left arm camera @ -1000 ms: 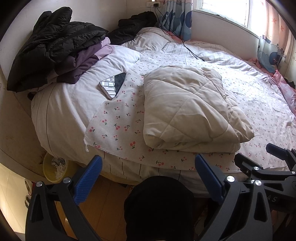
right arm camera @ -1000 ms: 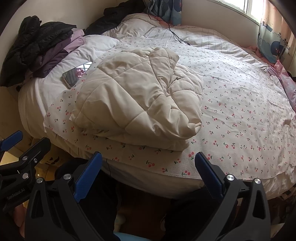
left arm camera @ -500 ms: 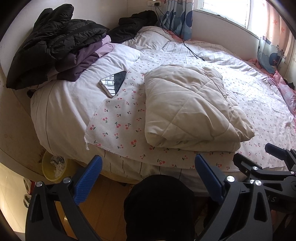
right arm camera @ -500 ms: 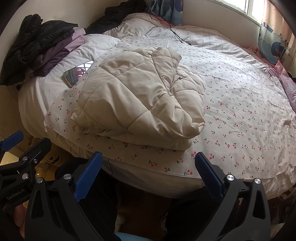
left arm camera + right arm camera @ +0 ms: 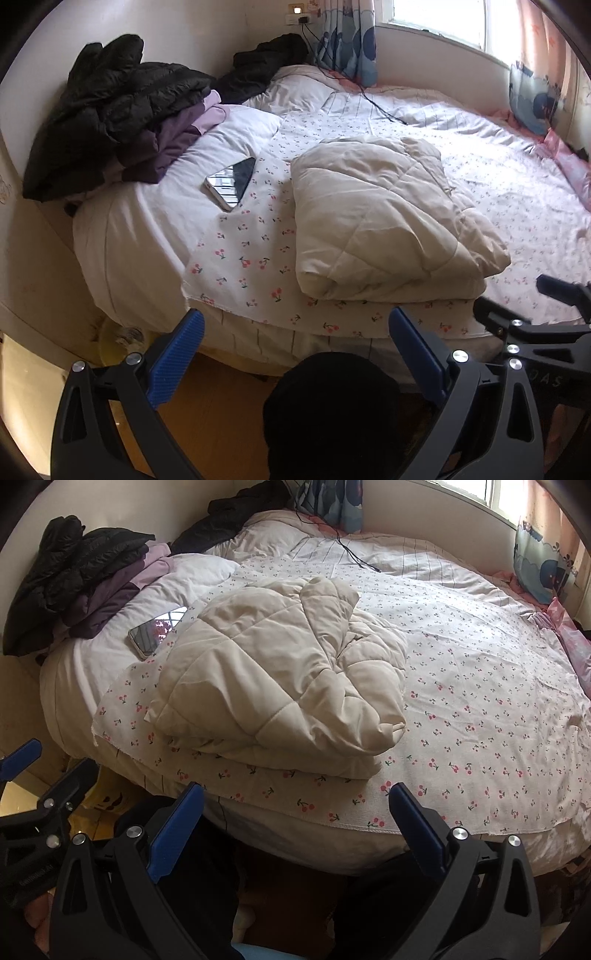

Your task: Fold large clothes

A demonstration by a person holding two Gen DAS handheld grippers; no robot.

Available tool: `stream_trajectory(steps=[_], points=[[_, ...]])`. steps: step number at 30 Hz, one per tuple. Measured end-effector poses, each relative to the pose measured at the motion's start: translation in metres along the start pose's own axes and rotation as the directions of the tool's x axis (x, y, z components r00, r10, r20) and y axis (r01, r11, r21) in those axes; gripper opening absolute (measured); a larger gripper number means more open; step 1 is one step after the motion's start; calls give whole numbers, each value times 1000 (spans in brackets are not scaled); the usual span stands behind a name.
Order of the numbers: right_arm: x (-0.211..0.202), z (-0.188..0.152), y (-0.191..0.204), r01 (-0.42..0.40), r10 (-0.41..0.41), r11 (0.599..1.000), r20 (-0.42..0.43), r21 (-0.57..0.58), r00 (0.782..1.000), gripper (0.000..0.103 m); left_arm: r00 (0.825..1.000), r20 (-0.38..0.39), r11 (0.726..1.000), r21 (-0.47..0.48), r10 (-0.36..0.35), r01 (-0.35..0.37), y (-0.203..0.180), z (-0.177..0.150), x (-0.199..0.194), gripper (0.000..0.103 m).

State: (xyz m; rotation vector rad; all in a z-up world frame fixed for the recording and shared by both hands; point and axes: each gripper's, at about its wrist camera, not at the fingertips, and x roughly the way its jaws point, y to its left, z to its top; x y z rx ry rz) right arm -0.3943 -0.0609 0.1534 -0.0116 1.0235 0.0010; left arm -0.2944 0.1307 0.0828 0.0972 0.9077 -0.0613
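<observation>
The cream quilted jacket (image 5: 280, 686) lies folded into a thick, roughly squared bundle on the cherry-print sheet (image 5: 480, 716) of the bed (image 5: 122, 258), close to the bed's near edge, and nothing is touching it. Both grippers are held back off that edge, above the floor: the left gripper (image 5: 295, 354) has its blue-padded fingers spread wide with nothing between them, and the right gripper (image 5: 295, 823) is likewise released and empty, standing just beside the left one. Judged from how the jacket lies, the fold on this garment looks done or nearly so; its right-hand side is lumpier, with a rounded sleeve or hood end bulging out toward the near corner. Beyond the jacket's far-left corner a phone (image 5: 231, 182) rests face up, partly on the sheet and partly on the pale duvet, near the jacket in the left view; in the right view the jacket's edge seems to hide one corner of it. Further from the jacket, at the bed's head-side corner, sits a pile of dark and purple coats (image 5: 110, 114). The next move probably calls either for tucking that loose bulge flat or for carrying the bundle aside and fetching another coat from the pile; in either case the grippers must first reach forward over the bed edge, and any sideways shift of the jacket should steer clear of the phone.
</observation>
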Motion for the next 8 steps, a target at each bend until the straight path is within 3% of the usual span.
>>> stream_trajectory(steps=[8], points=[[-12, -2, -4, 23, -23, 1000, 31, -6, 999, 97, 1000, -12, 1000, -28, -6, 6, -2, 3, -4, 96]])
